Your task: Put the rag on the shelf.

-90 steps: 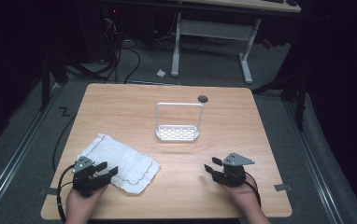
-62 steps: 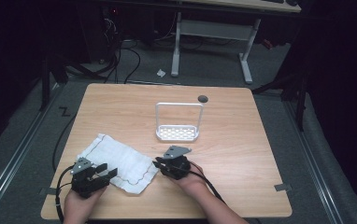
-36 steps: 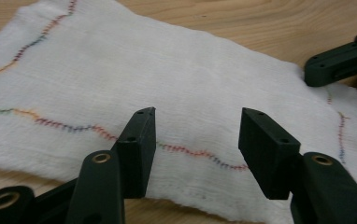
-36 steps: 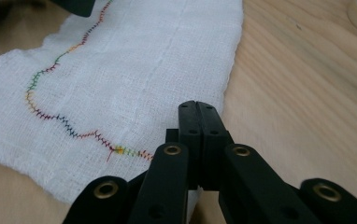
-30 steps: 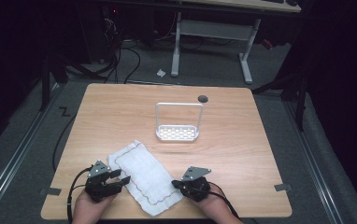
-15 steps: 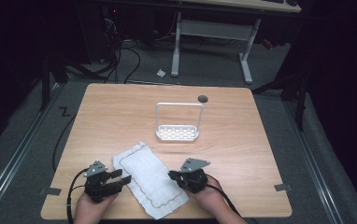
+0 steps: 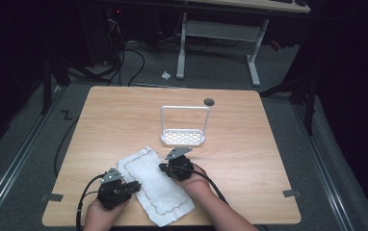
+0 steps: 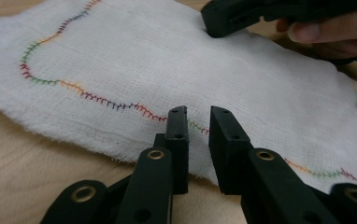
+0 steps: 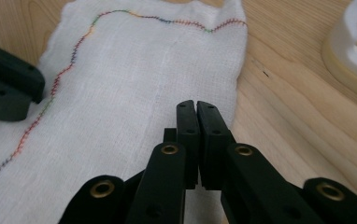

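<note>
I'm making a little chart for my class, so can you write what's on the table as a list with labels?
table: light wood
cloth: white, with rainbow stitching near its edge, lying flat at the near side
rack: small white one with a tall handle, beyond the cloth
left gripper: over the cloth's left edge, jaws a little apart
right gripper: over the cloth's right side, jaws closed with nothing seen between them

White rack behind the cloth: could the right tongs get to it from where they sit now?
Probably yes. The right tongs rest shut on the cloth's far edge, and the white rack stands just beyond them on bare table, with nothing in between. The left tongs are on the cloth's other side.
</note>
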The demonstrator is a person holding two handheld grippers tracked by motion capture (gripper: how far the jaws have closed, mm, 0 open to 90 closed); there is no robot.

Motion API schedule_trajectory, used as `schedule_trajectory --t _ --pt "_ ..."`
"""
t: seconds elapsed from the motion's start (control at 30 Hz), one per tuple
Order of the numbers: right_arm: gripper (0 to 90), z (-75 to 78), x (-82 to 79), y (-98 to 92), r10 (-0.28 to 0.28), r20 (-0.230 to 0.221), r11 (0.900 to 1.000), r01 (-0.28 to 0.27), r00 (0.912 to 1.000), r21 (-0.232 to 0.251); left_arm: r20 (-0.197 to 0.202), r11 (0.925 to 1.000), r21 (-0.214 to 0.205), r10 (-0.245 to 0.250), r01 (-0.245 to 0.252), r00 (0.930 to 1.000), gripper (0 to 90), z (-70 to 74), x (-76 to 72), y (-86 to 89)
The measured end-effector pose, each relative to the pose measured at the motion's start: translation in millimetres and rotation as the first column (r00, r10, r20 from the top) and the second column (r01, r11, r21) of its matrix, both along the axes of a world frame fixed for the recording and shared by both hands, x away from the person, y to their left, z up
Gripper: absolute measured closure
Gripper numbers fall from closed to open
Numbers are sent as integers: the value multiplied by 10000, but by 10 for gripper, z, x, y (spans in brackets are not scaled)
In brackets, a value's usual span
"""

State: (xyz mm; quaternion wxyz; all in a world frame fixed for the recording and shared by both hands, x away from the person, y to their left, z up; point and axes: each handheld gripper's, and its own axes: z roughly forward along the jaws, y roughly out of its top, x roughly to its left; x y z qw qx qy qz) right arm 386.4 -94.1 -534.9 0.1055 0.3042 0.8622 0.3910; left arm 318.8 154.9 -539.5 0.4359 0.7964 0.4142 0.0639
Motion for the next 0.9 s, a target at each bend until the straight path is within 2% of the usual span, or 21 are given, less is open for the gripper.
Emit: schedule_trajectory --t 0.1,0.13,0.17,0.2,0.23,0.27,0.33,0.37,0.43,0.5,0.6,0.67,0.73,0.77,0.8,0.83,0.9 --pt "891 -11 -115 -172 -153 78 9999 152 9999 67 170 9993 265 -264 259 9995 782 11 20 -150" --pt "893 -22 -196 -323 -215 139 9997 213 9997 151 145 9988 218 -436 432 9989 780 9 31 -226" --pt "893 -22 -196 -323 -215 139 9997 213 9997 151 145 9988 218 -436 432 9989 780 9 31 -226" --pt "893 -33 -290 -506 -382 71 9988 380 9992 313 76 9978 168 -648 646 9979 780 10 43 -307" --pt "893 -33 -290 -506 -382 71 9988 380 9992 313 74 9970 166 -762 761 9971 780 10 48 -352" --pt "893 -39 -382 -665 -547 91 9978 544 9985 373 55 9943 140 -1061 1060 9943 780 11 65 -484" --pt "893 -40 -414 -725 -610 102 9975 606 9981 371 39 9923 149 -1228 1227 9924 777 12 75 -550" --pt "892 -40 -502 -897 -813 -14 9957 812 9967 448 28 9903 97 -1388 1388 9903 771 10 87 -631" --pt "892 -42 -528 -953 -865 -84 9949 868 9962 513 -26 9878 -25 -1559 1558 9878 769 5 106 -730" --pt "890 -39 -637 -1146 -1047 -190 9929 1056 9943 553 -39 9820 -87 -1885 1885 9821 761 2 107 -852" --pt "886 -39 -707 -1221 -1114 -149 9922 1121 9937 538 70 9783 -10 -2071 2071 9783 752 1 78 -888" --pt "870 -38 -755 -1246 -1133 -197 9919 1142 9934 558 227 9765 42 -2154 2153 9763 713 -2 46 -894" --pt "860 -35 -774 -1234 -1147 -198 9919 1156 9932 522 213 9761 -183 -2161 2165 9761 683 -11 29 -876" --pt "857 -31 -776 -1224 -1135 -136 9925 1140 9934 440 224 9770 -247 -2112 2118 9772 646 -13 23 -865" --pt "857 -31 -776 -1224 -1135 -136 9925 1140 9934 440 270 9788 -274 -2024 2032 9789 646 -11 18 -852" --pt "848 -29 -776 -1220 -1099 -123 9931 1103 9939 406 362 9841 -106 -1769 1774 9836 595 2 18 -816" --pt "831 -28 -774 -1221 -1065 -136 9934 1070 9942 416 438 9867 6 -1627 1628 9857 575 5 28 -791"
